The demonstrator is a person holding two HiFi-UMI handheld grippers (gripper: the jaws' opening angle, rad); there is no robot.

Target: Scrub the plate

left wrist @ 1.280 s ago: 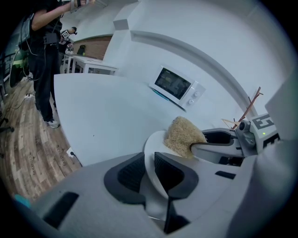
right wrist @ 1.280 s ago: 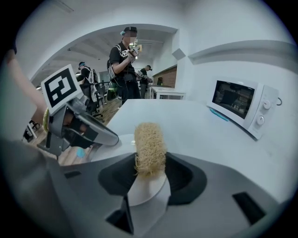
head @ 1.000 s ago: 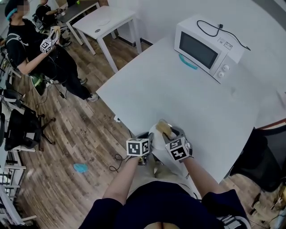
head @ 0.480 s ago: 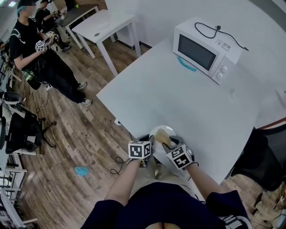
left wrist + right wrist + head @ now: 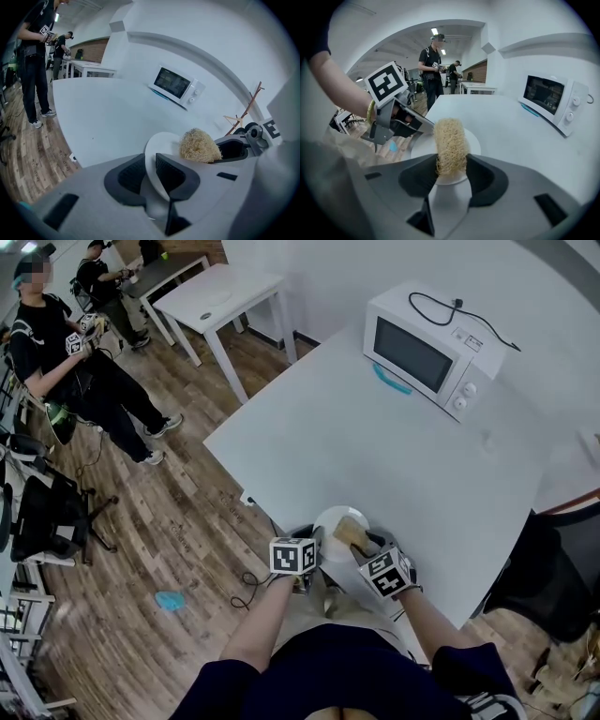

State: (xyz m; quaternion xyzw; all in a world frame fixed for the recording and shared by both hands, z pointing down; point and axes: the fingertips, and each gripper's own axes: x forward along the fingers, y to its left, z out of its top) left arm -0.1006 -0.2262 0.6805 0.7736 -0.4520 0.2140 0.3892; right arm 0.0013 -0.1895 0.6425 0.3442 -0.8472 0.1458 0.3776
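A white plate [image 5: 330,521] is held over the table's near edge, with my left gripper [image 5: 313,549] shut on its rim. In the left gripper view the plate [image 5: 161,144] stands edge-on between the two dark pads [image 5: 169,172]. A straw-coloured loofah scrubber [image 5: 352,531] rests against the plate's face, and my right gripper [image 5: 368,547] is shut on it. The right gripper view has the scrubber [image 5: 450,140] pinched upright between the jaws, the plate [image 5: 474,139] behind it and the left gripper [image 5: 419,126] on the plate's left side.
The white table [image 5: 375,446] carries a white microwave [image 5: 431,343] at its far right corner, with a cable on top. A smaller white table [image 5: 220,292] stands at the far left. People [image 5: 84,371] stand on the wooden floor at the left, near a black chair [image 5: 47,512].
The scrubber and right gripper have slid a little down and right across the plate, baring more of its face. The person at the left has stepped farther away.
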